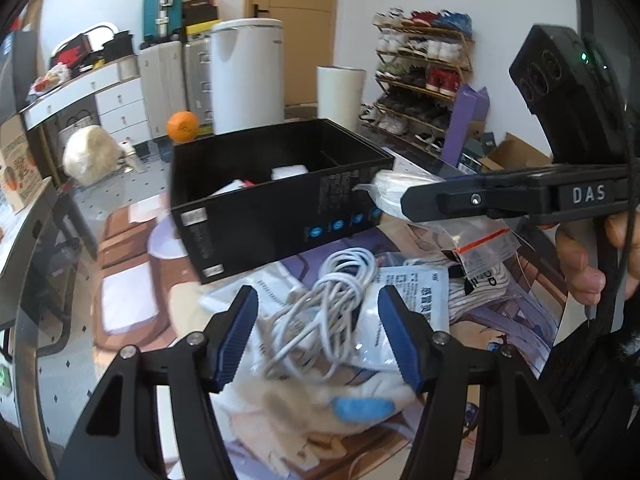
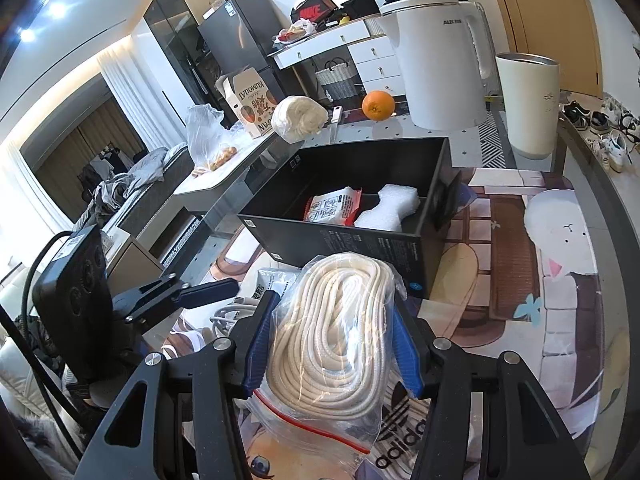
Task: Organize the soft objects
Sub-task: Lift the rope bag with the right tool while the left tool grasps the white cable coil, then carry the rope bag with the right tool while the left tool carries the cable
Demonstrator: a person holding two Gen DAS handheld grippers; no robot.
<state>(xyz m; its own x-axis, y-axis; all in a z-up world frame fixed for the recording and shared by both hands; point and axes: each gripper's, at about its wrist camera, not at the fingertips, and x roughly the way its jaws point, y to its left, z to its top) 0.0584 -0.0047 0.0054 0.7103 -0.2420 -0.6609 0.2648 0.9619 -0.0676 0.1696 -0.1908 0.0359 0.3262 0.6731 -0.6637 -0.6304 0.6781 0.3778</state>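
Near the lower centre of the right wrist view: my right claw [image 2: 334, 344] pinched the bagged rope [image 2: 332, 332], its blue pads [image 2: 262, 340] pressed on both sides of the clear zip bag.
Rope position: the bag sat lifted just in front of the black box [image 2: 352, 236], which I saw at mid-frame.
Box contents: a red-and-white packet [image 2: 334, 208] and a white foam piece [image 2: 386, 208] lay inside, side by side.
Left claw: my left claw [image 1: 318, 336] stood spread wide at the bottom of the left wrist view, gripping nothing.
Below the left claw: a tangled white cable [image 1: 332, 308] lay between the pads on white packets [image 1: 416, 292], with a cream cloth [image 1: 304, 408] nearer the bottom edge.
Desk: the patterned mat [image 2: 520, 280] covered the desk under the box.
Far side, upper frame: an orange [image 2: 378, 106], a white kettle [image 2: 440, 64] and a cream tumbler [image 2: 528, 104] stood behind the box.
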